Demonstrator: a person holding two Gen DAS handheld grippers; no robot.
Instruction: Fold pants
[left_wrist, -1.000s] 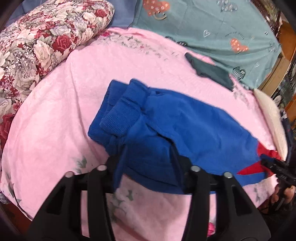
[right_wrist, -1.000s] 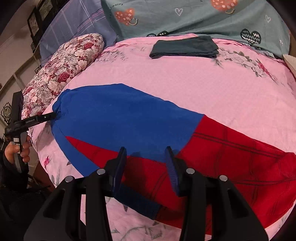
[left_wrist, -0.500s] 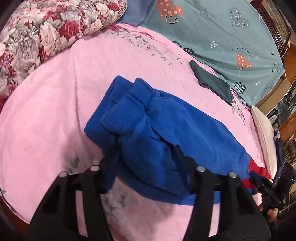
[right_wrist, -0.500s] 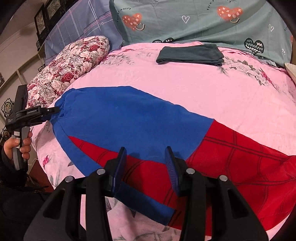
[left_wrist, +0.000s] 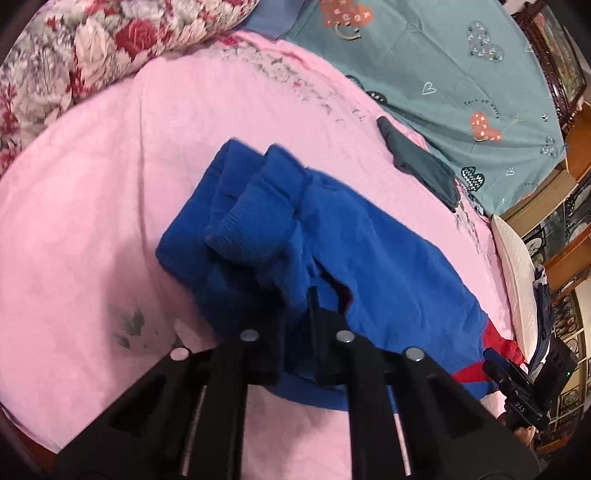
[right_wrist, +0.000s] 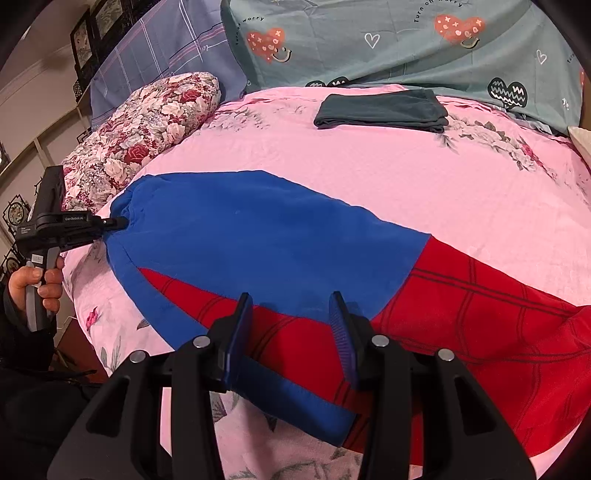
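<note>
Blue and red pants (right_wrist: 280, 243) lie spread across the pink bed. In the left wrist view their blue ribbed waistband (left_wrist: 255, 221) is bunched up. My left gripper (left_wrist: 295, 306) is shut on the blue fabric near the waistband; it also shows in the right wrist view (right_wrist: 114, 222), pinching the waist end. My right gripper (right_wrist: 291, 314) is open, its fingers hovering over the red and blue part of the pants, gripping nothing. In the left wrist view it shows small at the far right (left_wrist: 491, 360), by the red end.
The pink flowered bedsheet (right_wrist: 369, 158) covers the bed. A folded dark green garment (right_wrist: 380, 110) lies near the teal heart-print pillows (right_wrist: 406, 40). A rose-patterned bolster (right_wrist: 144, 133) lies at the left. A white pillow (left_wrist: 517, 266) and wooden furniture stand at the right.
My left gripper has closed onto the blue fabric by the waistband and gathered it. My right gripper has stayed open and pulled back slightly over the pants.
</note>
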